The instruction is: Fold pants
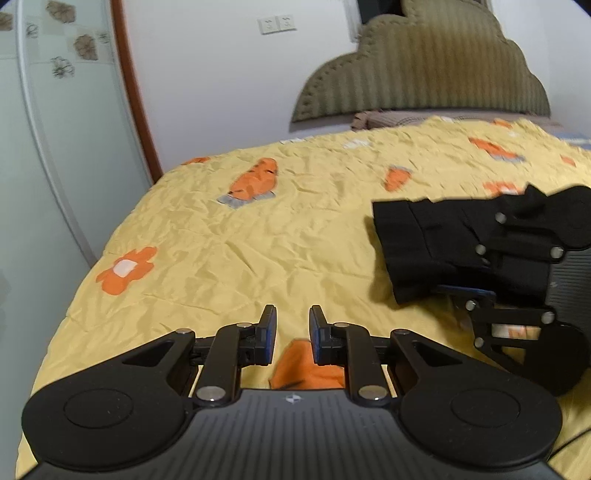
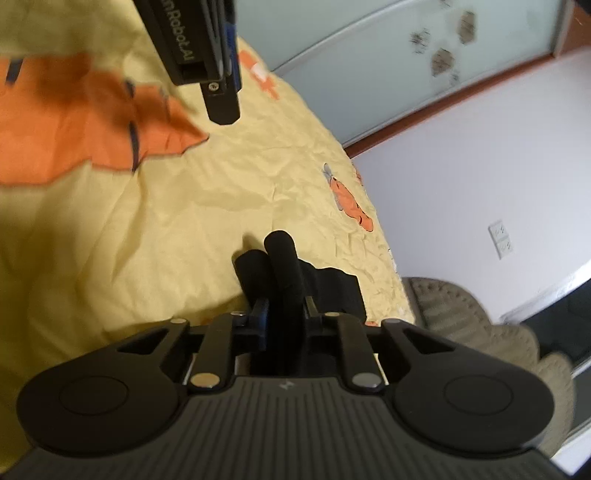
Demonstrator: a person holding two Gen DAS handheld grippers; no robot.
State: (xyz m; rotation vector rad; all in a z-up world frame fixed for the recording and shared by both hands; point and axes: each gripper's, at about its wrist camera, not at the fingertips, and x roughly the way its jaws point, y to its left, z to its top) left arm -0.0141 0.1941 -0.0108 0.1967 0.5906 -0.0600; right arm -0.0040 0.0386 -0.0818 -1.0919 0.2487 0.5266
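The black pants (image 1: 428,243) are a folded bundle on the yellow quilt, at the right of the left wrist view. My right gripper (image 2: 282,314) is shut on a thick fold of the pants (image 2: 284,266), which bulges up between its fingers. From the left wrist view the right gripper (image 1: 469,277) reaches in from the right onto the bundle's near edge. My left gripper (image 1: 293,332) is open and empty, just above the quilt, to the left of the pants. It also shows in the right wrist view (image 2: 221,92) at the top.
The yellow quilt (image 1: 258,236) with orange carrot and flower patches covers the bed. An olive headboard cushion (image 1: 421,70) stands at the far end. A white wall with sockets (image 1: 277,24) and a frosted glass door (image 1: 44,147) border the bed's left side.
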